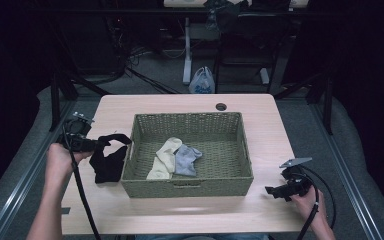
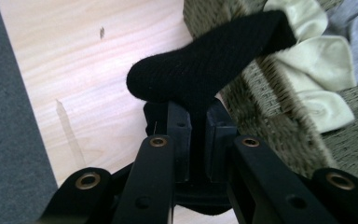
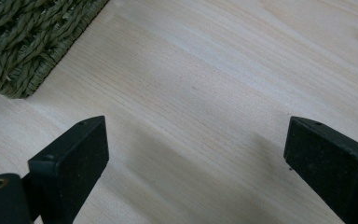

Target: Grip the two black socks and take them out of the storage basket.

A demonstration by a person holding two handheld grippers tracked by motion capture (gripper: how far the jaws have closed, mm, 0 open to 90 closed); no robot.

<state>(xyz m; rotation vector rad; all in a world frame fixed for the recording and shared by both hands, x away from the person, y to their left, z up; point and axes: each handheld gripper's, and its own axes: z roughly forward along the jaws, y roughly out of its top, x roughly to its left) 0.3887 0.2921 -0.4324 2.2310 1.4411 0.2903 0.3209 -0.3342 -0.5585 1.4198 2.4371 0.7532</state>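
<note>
Two socks already lie in the basket (image 1: pixel 187 186); a third hangs at its nine o'clock.
Your left gripper (image 2: pixel 196 121) pinches the black sock (image 2: pixel 205 70) beside the rim, likely for dropping in; your right gripper (image 3: pixel 196 163), spread wide, idles at four o'clock.

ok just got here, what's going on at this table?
A person works two handheld grippers at a wooden table. The left gripper has its jaws shut on a black sock, held just left of the woven basket. A cream sock and a grey sock already lie inside. The right gripper sits open over bare table right of the basket, holding nothing.
</note>
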